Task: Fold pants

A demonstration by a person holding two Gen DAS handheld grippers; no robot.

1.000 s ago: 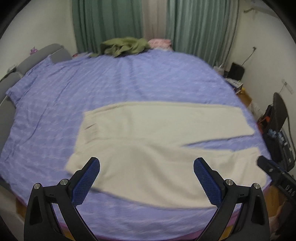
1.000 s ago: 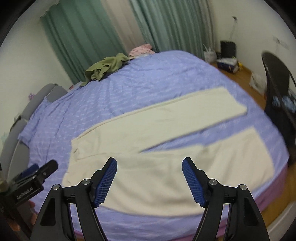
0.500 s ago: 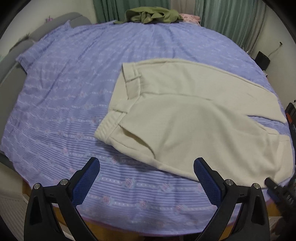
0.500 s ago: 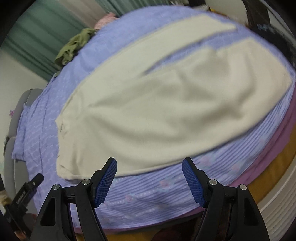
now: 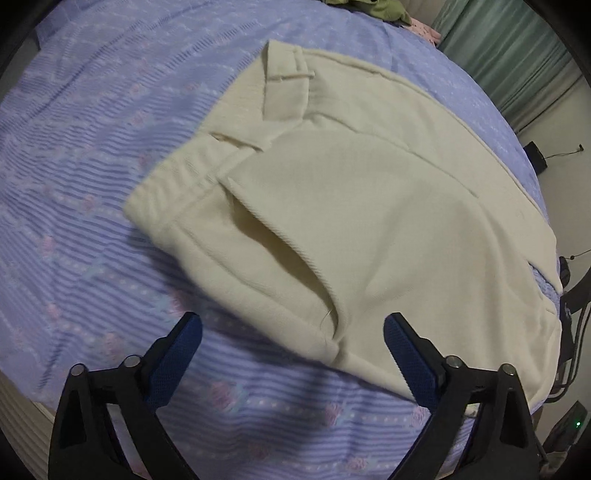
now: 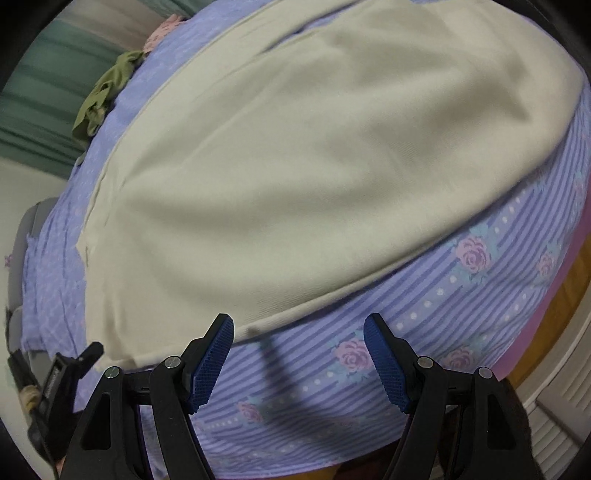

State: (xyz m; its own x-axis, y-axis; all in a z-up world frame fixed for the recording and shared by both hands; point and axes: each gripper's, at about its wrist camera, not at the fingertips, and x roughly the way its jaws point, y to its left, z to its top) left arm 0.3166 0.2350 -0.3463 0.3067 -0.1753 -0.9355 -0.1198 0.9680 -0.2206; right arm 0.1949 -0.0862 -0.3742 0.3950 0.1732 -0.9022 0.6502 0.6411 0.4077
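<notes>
Cream pants (image 5: 369,206) lie spread flat on a bed with a purple striped floral sheet (image 5: 74,206). In the left wrist view the waistband and a side pocket opening face me. My left gripper (image 5: 293,339) is open and empty, just above the near hip edge of the pants. In the right wrist view the near leg of the pants (image 6: 314,166) fills the frame. My right gripper (image 6: 299,339) is open and empty, close over the leg's near edge at the bed side. The left gripper also shows in the right wrist view (image 6: 70,363) at lower left.
A green garment (image 6: 107,96) and a pink one (image 6: 162,31) lie at the far end of the bed by green curtains (image 5: 513,48). A grey headboard (image 6: 33,229) is at the left. The bed's side drops to a wooden floor (image 6: 561,302).
Both grippers have dropped and moved in toward the pants: the left toward the waist and pocket, the right toward the near leg's edge. Both stay open.
</notes>
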